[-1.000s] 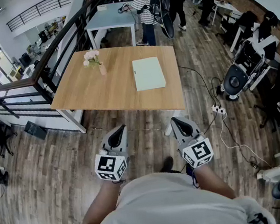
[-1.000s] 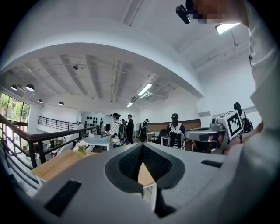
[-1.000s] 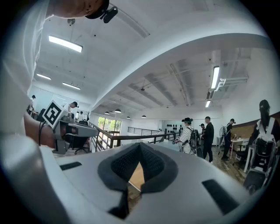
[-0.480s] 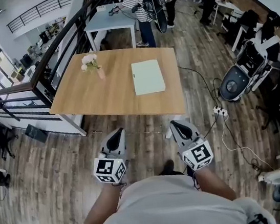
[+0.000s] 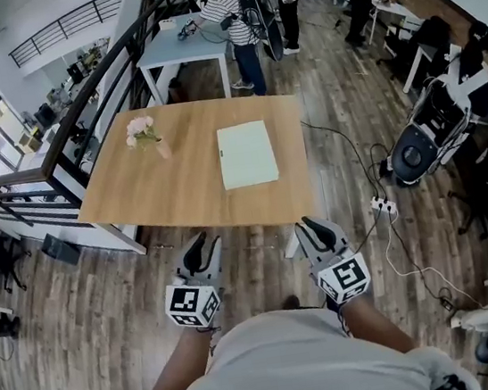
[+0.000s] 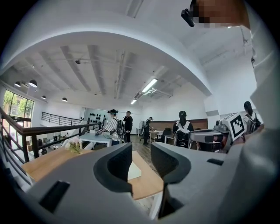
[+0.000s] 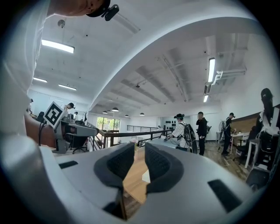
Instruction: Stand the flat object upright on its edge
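A pale green flat object (image 5: 246,154) lies flat on the wooden table (image 5: 181,198), right of its middle. Both grippers hang in front of the person's body, short of the table's near edge and well apart from the object. The left gripper (image 5: 199,248) is opening, with a clear gap and nothing between its pads. The right gripper (image 5: 314,230) is also opening, its gap narrower and likewise empty. In the left gripper view the flat object (image 6: 133,171) shows between the jaws, far off. The right gripper view shows the flat object (image 7: 146,176) past the table edge.
A small vase of pale flowers (image 5: 143,133) stands at the table's far left. A black railing (image 5: 78,105) runs along the left side. People stand by a white table (image 5: 178,46) behind. A power strip and cables (image 5: 381,208) lie on the floor at right.
The person has stepped closer, so the table sits nearer the grippers. Both pairs of jaws, shut before, have parted, the left wider than the right.
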`<state>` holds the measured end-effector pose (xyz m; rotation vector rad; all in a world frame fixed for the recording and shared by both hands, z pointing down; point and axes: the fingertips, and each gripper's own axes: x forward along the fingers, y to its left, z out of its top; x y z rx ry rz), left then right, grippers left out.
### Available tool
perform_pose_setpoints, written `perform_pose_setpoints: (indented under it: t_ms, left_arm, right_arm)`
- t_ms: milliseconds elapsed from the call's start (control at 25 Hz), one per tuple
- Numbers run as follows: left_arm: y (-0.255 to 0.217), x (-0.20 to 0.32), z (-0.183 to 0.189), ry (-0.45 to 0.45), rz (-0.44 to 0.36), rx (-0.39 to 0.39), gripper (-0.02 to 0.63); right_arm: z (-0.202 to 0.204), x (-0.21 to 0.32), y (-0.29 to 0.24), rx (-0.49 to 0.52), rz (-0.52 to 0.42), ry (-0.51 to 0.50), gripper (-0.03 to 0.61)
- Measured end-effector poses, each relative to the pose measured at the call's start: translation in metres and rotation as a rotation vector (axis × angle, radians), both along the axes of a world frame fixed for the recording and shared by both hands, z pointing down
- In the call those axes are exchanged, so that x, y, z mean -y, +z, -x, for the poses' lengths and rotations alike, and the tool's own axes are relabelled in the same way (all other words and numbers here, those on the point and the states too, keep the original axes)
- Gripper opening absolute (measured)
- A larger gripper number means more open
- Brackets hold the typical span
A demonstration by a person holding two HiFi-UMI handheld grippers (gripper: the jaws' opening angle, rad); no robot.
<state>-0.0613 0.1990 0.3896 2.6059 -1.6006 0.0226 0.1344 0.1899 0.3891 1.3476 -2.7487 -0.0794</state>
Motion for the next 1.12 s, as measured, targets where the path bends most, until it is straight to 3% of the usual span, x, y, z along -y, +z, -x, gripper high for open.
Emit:
perform_pose_setpoints:
  t_ms: [120,320,480,840,1120]
  left_arm:
    - [0.006,0.023,-0.023,0.009,0.003,0.015,0.165]
    - [0.020,0.053,-0.044,-0.010,0.043,0.027,0.202]
    - [0.034,0.068,-0.055,-0.021,0.088,0.023,0.216]
    - [0.035,0.104,-0.071,0.002,0.096,0.038,0.229]
    - [0.042,0.149,-0.052,0.036,0.096,0.022,0.229]
  right_arm:
    - [-0.021,0.024,0.006,-0.001,0.014,0.001,0.162]
    - [-0.047,0.058,0.016,0.012,0.046,-0.009,0.236]
    - [-0.060,0.075,0.026,0.003,0.078,-0.011,0.256]
    - [-0.069,0.107,0.040,-0.006,0.124,-0.005,0.262]
    - [-0.049,0.144,0.043,-0.018,0.135,0.020,0.262]
